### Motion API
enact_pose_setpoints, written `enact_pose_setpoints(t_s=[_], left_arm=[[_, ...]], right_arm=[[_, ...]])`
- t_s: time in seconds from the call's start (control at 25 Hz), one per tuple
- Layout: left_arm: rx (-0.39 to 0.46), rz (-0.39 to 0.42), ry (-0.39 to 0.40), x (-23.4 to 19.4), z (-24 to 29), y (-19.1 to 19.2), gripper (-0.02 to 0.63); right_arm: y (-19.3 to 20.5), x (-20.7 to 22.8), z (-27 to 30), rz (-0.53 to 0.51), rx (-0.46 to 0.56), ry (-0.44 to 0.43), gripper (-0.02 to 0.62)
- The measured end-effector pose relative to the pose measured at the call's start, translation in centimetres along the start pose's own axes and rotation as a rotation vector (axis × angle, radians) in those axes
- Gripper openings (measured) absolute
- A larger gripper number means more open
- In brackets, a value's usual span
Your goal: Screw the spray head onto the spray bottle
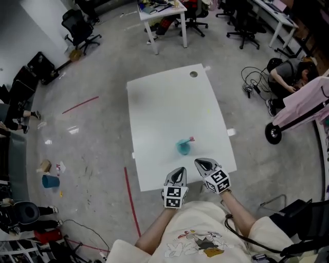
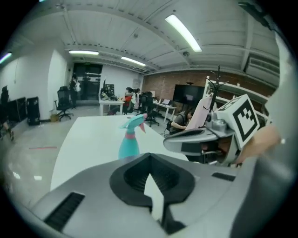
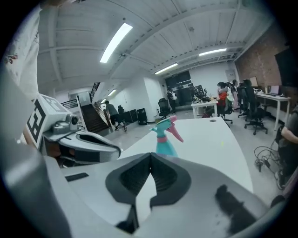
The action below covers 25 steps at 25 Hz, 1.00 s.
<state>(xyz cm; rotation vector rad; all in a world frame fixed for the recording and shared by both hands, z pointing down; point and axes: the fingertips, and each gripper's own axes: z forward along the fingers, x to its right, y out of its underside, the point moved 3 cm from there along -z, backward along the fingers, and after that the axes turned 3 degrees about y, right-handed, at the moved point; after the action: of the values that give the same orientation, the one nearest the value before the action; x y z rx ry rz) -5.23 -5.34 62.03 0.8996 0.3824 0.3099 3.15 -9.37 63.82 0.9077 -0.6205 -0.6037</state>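
Left gripper (image 1: 179,170), right gripper (image 1: 202,162) closed; spray bottle (image 1: 183,147) ahead, seemingly upright.

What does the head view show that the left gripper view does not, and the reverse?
Only the head view: a blue cup on the floor and the marker cube on the left gripper. Only the left gripper view: a ceiling light and a brick wall. Both: the spray bottle, with its spray head on, standing on the white table, and the right gripper.

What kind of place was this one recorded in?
Probably an open-plan office or lab: swivel chairs and desks ring a concrete floor, cables trail across it, and a white work table stands mid-room.
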Motion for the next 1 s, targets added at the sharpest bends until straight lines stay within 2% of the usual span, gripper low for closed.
enact_pose_setpoints(t_s=[0.08, 0.28, 0.44, 0.68, 0.76, 0.84, 1.0], left_arm=[[0.020, 0.054, -0.012, 0.9, -0.3, -1.7, 0.006], [0.044, 0.054, -0.025, 1.2, -1.5, -3.7, 0.005], [0.045, 0.051, -0.038, 0.5, -0.9, -4.2, 0.005], [0.035, 0.056, -0.034, 1.6, -0.1, -4.6, 0.006], [0.026, 0.047, -0.030, 1.7, -0.3, -4.2, 0.006], [0.021, 0.037, -0.032, 1.4, -0.9, -3.8, 0.005], [0.016, 0.029, -0.048, 0.2, -1.7, -4.1, 0.006]], right_arm=[[-0.4, -0.6, -0.8, 0.002, 0.010, -0.002, 0.006], [-2.1, -0.9, -1.6, -0.044, 0.020, 0.014, 0.006], [-3.6, 0.3, -1.5, -0.044, 0.047, 0.043, 0.006], [-4.4, 1.8, -2.7, -0.005, 0.072, 0.059, 0.006], [-4.1, 1.9, -2.7, 0.042, 0.076, 0.051, 0.006], [-3.9, 1.7, -2.6, 0.098, 0.081, 0.044, 0.006], [-4.7, 1.2, -2.1, 0.113, 0.087, 0.044, 0.006]])
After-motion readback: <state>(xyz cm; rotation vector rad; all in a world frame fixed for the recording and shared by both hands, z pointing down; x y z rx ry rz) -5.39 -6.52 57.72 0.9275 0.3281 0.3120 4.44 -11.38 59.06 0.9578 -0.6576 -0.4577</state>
